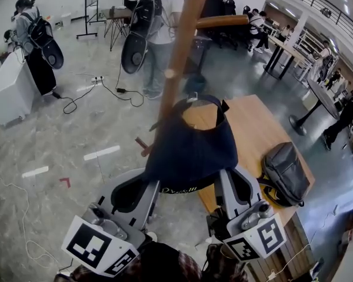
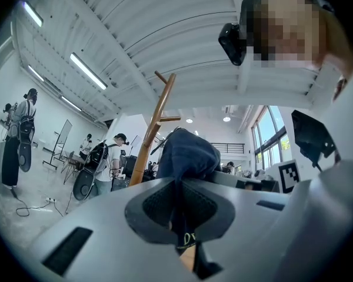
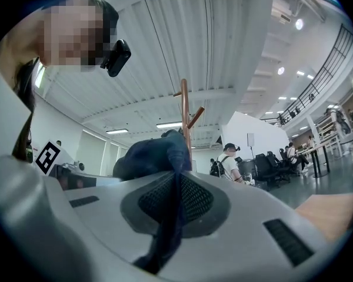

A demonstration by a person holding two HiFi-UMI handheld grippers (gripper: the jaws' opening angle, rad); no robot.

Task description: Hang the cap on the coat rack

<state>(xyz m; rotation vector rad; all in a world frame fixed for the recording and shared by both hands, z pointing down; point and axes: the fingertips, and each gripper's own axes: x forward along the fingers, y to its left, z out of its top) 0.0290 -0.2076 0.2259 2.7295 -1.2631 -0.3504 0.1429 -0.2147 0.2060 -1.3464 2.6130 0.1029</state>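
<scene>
One navy cap (image 1: 191,148) hangs clenched between two grippers, left gripper (image 1: 129,195) and right gripper (image 1: 235,187), beside one wooden coat rack (image 1: 185,46).

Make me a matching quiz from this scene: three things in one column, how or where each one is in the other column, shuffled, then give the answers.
Things:
1. cap
2. coat rack
3. backpack

States:
A. grey, lying on the wooden table
B. navy, pinched by the left tongs and the right tongs
C. wooden, upright beyond the cap

Pairs: 1-B, 2-C, 3-A
</scene>
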